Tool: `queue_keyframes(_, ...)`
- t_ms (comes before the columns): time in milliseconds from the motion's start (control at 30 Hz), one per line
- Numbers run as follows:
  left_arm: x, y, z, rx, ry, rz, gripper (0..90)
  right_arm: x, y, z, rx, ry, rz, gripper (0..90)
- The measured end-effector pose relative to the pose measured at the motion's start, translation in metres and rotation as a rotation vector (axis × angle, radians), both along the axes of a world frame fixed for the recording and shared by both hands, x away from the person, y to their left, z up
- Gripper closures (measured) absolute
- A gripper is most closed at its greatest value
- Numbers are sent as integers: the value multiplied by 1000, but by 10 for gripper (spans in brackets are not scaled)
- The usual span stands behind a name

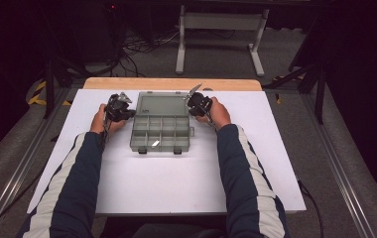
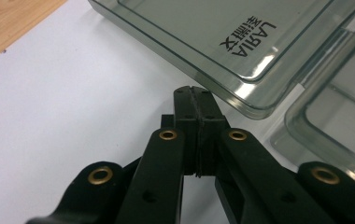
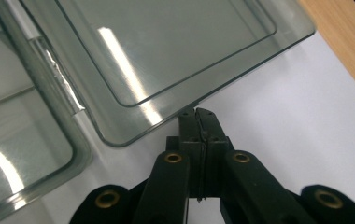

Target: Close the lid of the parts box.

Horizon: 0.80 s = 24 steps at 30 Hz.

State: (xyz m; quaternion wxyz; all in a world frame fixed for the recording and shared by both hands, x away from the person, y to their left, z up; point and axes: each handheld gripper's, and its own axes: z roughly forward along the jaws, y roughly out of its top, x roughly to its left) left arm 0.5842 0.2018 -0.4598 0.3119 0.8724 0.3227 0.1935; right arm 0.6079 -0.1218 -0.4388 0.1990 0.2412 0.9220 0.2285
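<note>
The clear grey plastic compartment box point(image 1: 160, 133) is seen lying open at the middle of the white-covered tabletop point(image 1: 176, 183), its lid point(image 1: 162, 105) folded back flat. The left gripper point(image 2: 195, 100) and right gripper point(image 3: 199, 120) are held closed and empty, each at a lid corner. The lid could be missed or the light box pushed askew. A small white piece point(image 1: 155, 143) lies in one compartment; nothing blocks the way.

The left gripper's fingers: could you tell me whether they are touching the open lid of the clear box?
Apart. The left gripper view shows white table between the shut fingers and the lid's rim.
</note>
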Motion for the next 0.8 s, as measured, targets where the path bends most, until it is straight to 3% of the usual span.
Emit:
queue_keyframes(133,1,-3,-1,10,-12,6,886,1,0,-2,20,-14,-9,900)
queue_keyframes(200,2,-4,-1,12,-33,34,858,1,-1,-4,50,-32,-29,900)
queue_keyframes(367,5,-8,-4,3,-64,54,874,2,0,-7,87,-72,-57,900)
queue_keyframes(467,5,-8,-5,-6,-67,63,874,2,0,-8,92,-89,-64,900)
queue_keyframes(533,5,-8,-4,-19,-100,78,875,1,1,-8,106,-104,-70,900)
queue_keyframes(800,2,-8,4,-48,-145,99,879,-3,0,-1,146,-175,-91,900)
